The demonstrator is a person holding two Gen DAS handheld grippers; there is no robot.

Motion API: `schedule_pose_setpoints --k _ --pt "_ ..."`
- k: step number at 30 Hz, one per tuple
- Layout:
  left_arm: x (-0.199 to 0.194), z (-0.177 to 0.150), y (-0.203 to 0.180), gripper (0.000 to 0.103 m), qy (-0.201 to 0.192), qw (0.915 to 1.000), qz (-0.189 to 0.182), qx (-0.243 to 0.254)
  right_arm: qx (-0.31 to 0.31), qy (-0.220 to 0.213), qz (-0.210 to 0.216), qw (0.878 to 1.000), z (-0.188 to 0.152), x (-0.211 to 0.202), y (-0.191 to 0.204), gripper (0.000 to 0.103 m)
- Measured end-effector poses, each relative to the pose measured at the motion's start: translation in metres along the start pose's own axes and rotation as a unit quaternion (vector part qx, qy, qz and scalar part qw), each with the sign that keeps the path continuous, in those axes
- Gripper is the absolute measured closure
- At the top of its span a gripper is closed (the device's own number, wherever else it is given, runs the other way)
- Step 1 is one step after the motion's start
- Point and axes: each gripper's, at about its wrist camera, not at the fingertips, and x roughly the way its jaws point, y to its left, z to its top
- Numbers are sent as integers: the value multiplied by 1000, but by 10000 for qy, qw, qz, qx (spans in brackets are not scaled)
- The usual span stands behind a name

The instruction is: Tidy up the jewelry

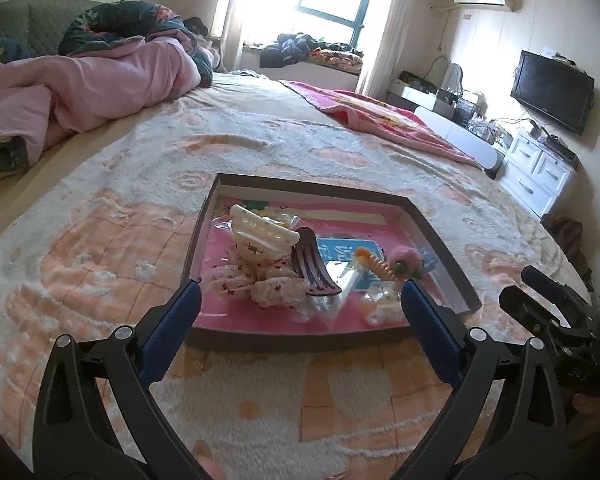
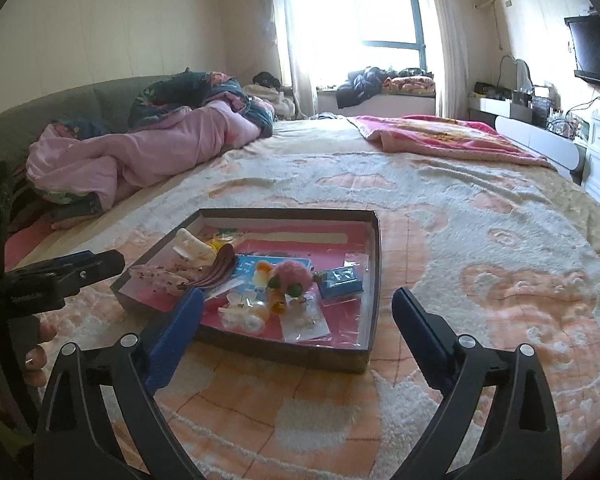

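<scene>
A shallow brown box (image 1: pixel 300 340) with a pink floor lies on the bed. It holds a white claw clip (image 1: pixel 260 232), a purple claw clip (image 1: pixel 312 268), a floral scrunchie (image 1: pixel 260 284) and a pink pompom tie (image 1: pixel 404 260). In the right wrist view the box (image 2: pixel 300 354) also shows a blue card in a clear bag (image 2: pixel 342 280) and a packet of earrings (image 2: pixel 304 322). My left gripper (image 1: pixel 300 292) hangs open just before the box's near wall, nothing between its fingers. My right gripper (image 2: pixel 299 300) is open too, over the box's near right corner, holding nothing.
The bed is covered by a peach and white quilt (image 1: pixel 100 240). A bundled pink duvet (image 1: pixel 100 80) lies at the back left, a pink blanket (image 1: pixel 380 116) at the back right. White drawers (image 1: pixel 540 172) and a television (image 1: pixel 552 88) stand past the bed's right edge.
</scene>
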Motion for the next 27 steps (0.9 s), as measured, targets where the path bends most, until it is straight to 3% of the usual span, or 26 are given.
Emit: schedule_pose_setpoints --k 14,27 --pt "-32 -28 5 12 -158 9997 130 -95 -13 -410 109 9991 -13 -32 9 8" --pt "-52 -42 -9 12 -517 9977 409 159 37 -618 99 9980 -24 -49 8 7"
